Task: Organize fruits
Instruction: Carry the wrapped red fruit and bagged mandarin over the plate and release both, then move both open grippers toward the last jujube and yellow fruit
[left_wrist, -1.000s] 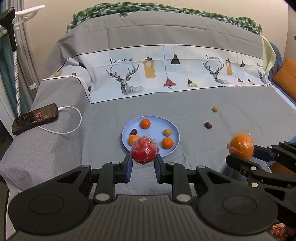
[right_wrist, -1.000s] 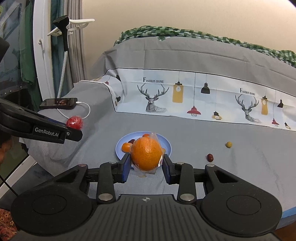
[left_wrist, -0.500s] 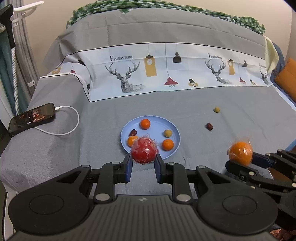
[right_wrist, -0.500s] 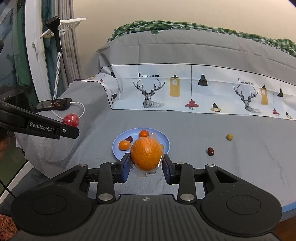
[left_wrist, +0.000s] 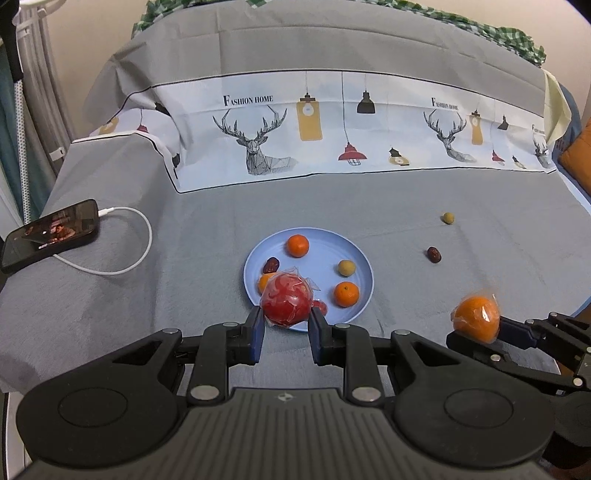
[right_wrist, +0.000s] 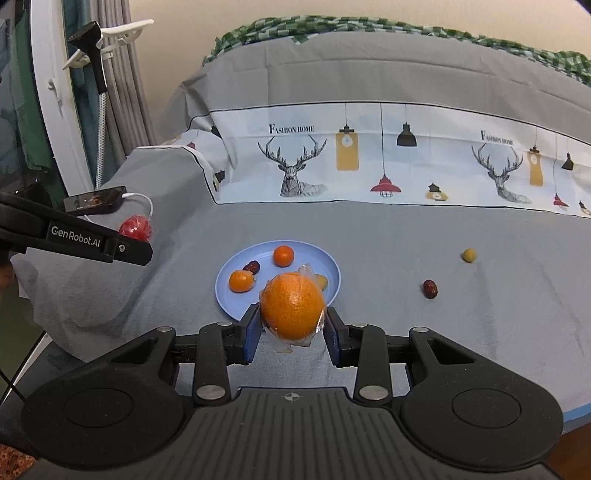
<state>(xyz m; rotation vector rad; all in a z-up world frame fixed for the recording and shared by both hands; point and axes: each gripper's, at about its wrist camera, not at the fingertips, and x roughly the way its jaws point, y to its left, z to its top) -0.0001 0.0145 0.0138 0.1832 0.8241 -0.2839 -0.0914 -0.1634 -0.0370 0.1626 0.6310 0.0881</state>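
Note:
My left gripper (left_wrist: 285, 325) is shut on a plastic-wrapped red apple (left_wrist: 286, 303), held just above the near rim of the blue plate (left_wrist: 314, 240). The plate holds small oranges (left_wrist: 297, 245), a dark date (left_wrist: 271, 264) and a tan longan (left_wrist: 346, 267). My right gripper (right_wrist: 291, 330) is shut on a plastic-wrapped large orange (right_wrist: 293, 311), held near the plate's front edge (right_wrist: 236, 312). In the left wrist view the orange (left_wrist: 476, 316) shows at the right. A loose date (right_wrist: 430, 288) and a loose longan (right_wrist: 468, 254) lie on the grey cloth to the right.
A phone (left_wrist: 50, 234) with a white charging cable (left_wrist: 138, 247) lies at the left of the covered surface. A printed sheet (left_wrist: 351, 129) rises at the back. The cloth's front edge drops off near the grippers. A white rack (right_wrist: 92, 110) stands at the left.
Both grippers have moved forward and closer to the plate, with the apple and the orange still held. The fruits on the cloth have not moved.

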